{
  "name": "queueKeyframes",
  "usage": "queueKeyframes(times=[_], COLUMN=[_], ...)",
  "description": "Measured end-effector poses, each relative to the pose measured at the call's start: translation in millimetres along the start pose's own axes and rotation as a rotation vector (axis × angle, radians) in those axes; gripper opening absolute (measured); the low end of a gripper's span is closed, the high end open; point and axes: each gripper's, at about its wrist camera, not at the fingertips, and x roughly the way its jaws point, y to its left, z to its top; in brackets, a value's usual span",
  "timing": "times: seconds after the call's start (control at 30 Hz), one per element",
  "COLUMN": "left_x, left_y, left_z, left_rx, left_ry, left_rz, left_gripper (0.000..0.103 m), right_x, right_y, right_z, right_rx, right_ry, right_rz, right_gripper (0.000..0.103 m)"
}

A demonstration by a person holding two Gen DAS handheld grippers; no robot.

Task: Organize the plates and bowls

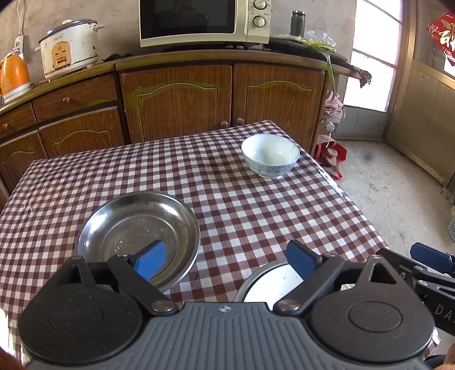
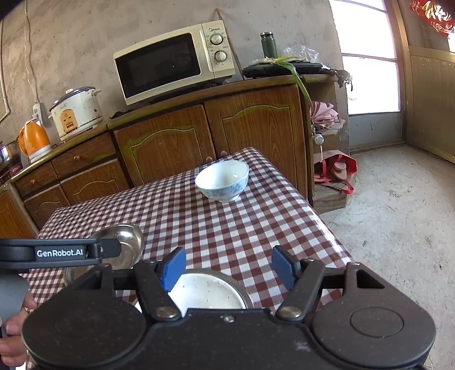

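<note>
Lower centre, left-wrist view: the left gripper, jaws spread wide with nothing between the blue pads, hangs above the table covered in red-and-white checked cloth. Its left pad overlaps the round stainless-steel dish, which lies empty at lower left. Its right pad overlaps the white enamel plate with a grey rim, at lower centre and largely hidden by the gripper body.

Lower centre, right-wrist view: the right gripper, jaws likewise released and empty, hovers over the same white plate. Both metal pieces rest on the cloth, held by neither tool.

Farther back, near the table's far right corner, stands the white porcelain bowl with blue patterning, upright and well apart from the plates.

Judged step: both plates appear set down and let go. The bowl remains to be gathered, which calls for a forward reach and a grip on its rim.

Only the left-wrist view shows the whole steel dish. Only the right-wrist view shows the person's hand on the left tool's handle at lower left. Behind the table in both views stand wooden cabinets and a cream microwave.
</note>
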Motion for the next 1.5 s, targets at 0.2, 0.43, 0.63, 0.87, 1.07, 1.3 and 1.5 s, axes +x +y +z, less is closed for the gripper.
queueKeyframes(times=[0.2,0.43,0.63,0.87,1.07,1.3,1.5], left_x=[-1.0,-0.9,0.6,3.6,6.3,13.1,18.9], left_y=[-2.6,-7.0,-11.7,-13.6,-16.4,-19.6,-21.4], left_z=[5.1,10.5,15.0,20.9,28.4,36.7,43.1], left_rx=[0.013,0.017,0.023,0.022,0.028,0.041,0.044], left_ry=[-0.010,-0.024,-0.030,-0.033,-0.043,-0.052,-0.058], left_rz=[0.007,0.007,0.004,-0.006,0.000,0.008,0.010], left_gripper=[0.095,0.095,0.095,0.095,0.095,0.095,0.096], right_x=[-0.1,-1.0,0.1,2.8,7.4,15.1,22.9], right_y=[-2.3,-5.6,-9.5,-10.3,-10.9,-12.5,-15.0], right_z=[8.1,16.7,25.3,35.6,48.3,62.5,71.2], right_rx=[0.003,-0.002,-0.009,-0.020,-0.031,-0.039,-0.038], right_ry=[-0.017,-0.039,-0.051,-0.070,-0.090,-0.110,-0.121], right_rz=[0.002,0.001,0.000,0.003,0.009,0.014,0.019], right_gripper=[0.080,0.080,0.081,0.081,0.081,0.081,0.081])
